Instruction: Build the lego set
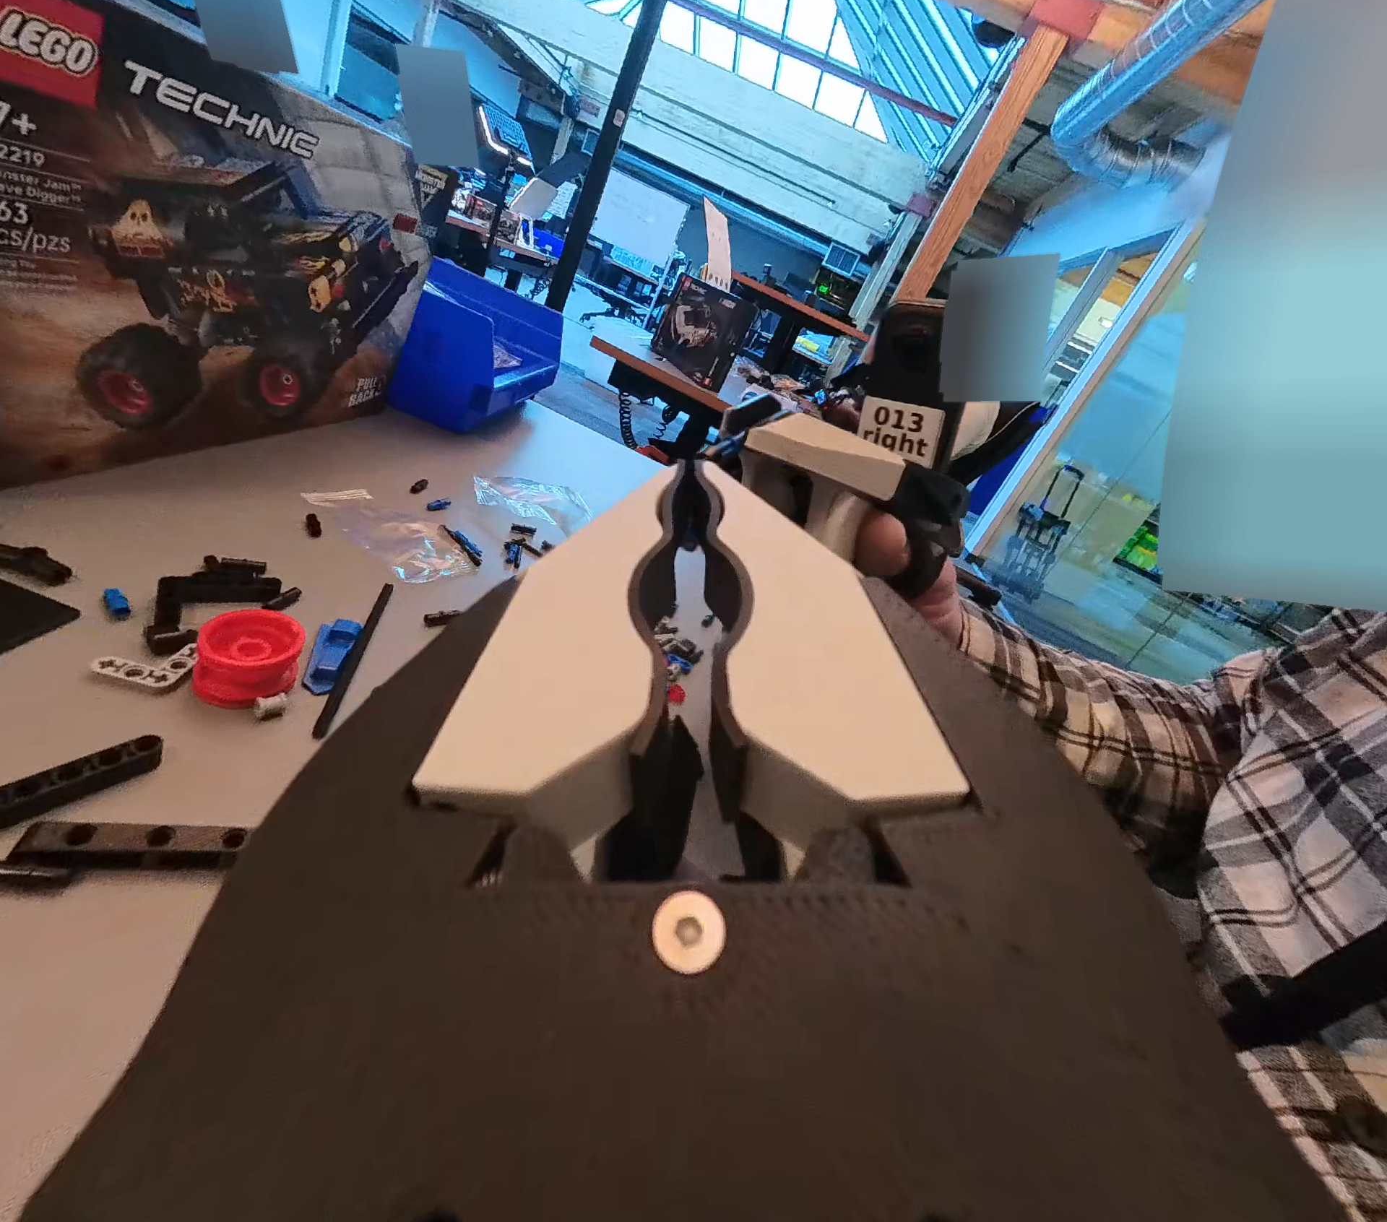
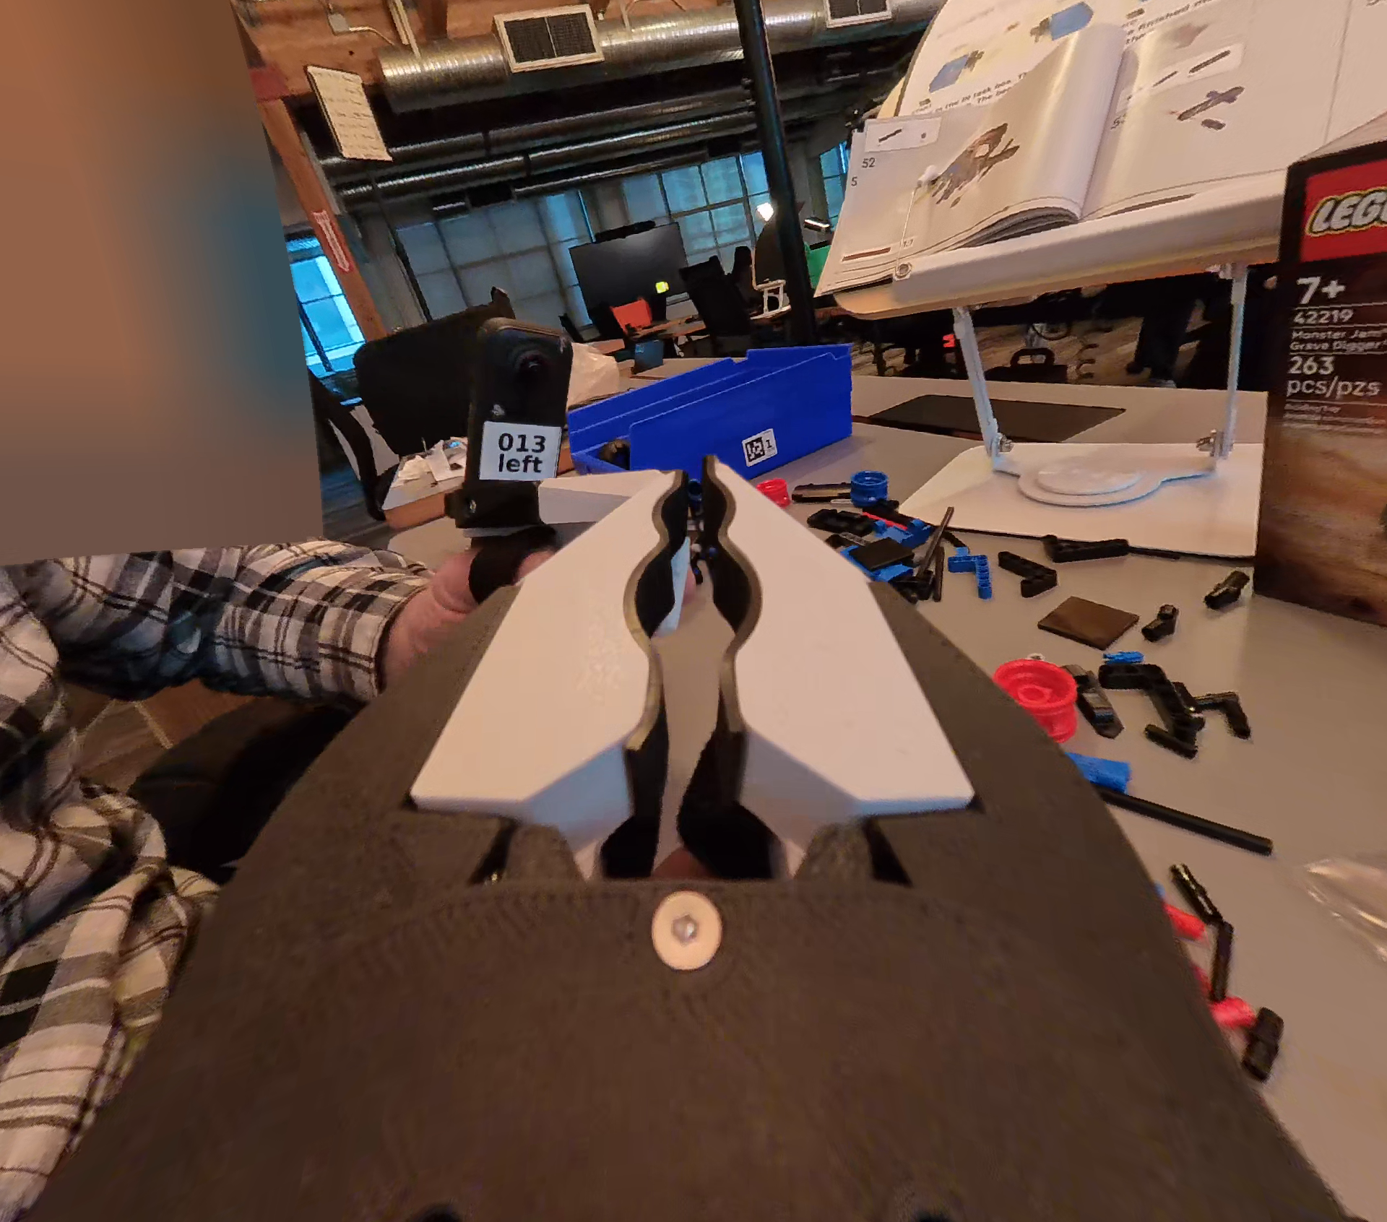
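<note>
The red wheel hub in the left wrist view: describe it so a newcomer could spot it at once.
Start at the big set box standing at the table's far left. Come toward the camera across the grey table to the loose parts. The red wheel hub lies on its side between a white angled piece and a blue piece, the only big round red part there.

Left gripper (image 1: 689, 473): held raised above the table (image 1: 225, 511), jaws closed to a narrow slit at the tips. Right gripper (image 2: 696, 473): held likewise, tips nearly met with the left. Both are gripped by plaid-sleeved hands.
</note>
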`<state>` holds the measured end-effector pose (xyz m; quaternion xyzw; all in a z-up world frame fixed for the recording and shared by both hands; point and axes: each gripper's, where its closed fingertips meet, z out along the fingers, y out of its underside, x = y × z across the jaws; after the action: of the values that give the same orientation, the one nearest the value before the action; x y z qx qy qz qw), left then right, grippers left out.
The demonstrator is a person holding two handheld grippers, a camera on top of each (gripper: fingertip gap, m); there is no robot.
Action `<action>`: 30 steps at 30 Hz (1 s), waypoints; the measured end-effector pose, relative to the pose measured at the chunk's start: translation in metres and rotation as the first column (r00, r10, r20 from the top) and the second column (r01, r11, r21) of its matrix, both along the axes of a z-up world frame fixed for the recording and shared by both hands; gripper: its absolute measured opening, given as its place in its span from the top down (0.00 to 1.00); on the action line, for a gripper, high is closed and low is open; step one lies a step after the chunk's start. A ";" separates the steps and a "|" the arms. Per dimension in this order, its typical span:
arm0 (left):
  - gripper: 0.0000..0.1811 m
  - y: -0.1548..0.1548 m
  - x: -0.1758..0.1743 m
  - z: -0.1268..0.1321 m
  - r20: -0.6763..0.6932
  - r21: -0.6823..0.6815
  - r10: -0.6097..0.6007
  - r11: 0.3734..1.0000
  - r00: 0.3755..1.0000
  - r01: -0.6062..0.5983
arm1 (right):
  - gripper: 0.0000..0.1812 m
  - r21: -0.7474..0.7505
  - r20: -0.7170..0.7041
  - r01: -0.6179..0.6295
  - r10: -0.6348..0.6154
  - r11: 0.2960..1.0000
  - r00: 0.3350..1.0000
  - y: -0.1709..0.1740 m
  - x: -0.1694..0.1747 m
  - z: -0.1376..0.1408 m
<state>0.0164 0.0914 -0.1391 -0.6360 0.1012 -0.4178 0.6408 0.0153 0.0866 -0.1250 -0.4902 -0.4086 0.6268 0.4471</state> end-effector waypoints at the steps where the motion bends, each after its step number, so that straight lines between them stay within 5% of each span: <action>1: 1.00 0.000 0.000 0.000 -0.001 0.004 0.002 1.000 1.000 -0.002 | 1.00 0.003 0.002 0.000 0.000 1.000 1.000 0.000 0.000 0.000; 12: 1.00 0.000 0.000 0.000 0.032 -0.004 -0.033 0.999 0.999 0.033 | 1.00 -0.056 -0.011 -0.071 0.070 0.996 0.997 -0.006 -0.001 0.000; 21: 1.00 0.004 0.000 -0.003 0.076 -0.056 -0.013 0.998 0.997 0.017 | 1.00 0.171 0.029 0.092 -0.098 0.981 0.995 -0.004 -0.003 -0.002; 30: 1.00 0.005 0.000 -0.002 0.207 -0.111 -0.036 0.992 0.978 0.060 | 1.00 0.237 0.011 0.116 -0.122 0.965 0.993 -0.005 -0.003 -0.002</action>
<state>0.0164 0.0959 -0.1413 -0.6236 0.0255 -0.5015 0.5992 0.0123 0.0815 -0.1272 -0.4650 -0.4558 0.5396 0.5337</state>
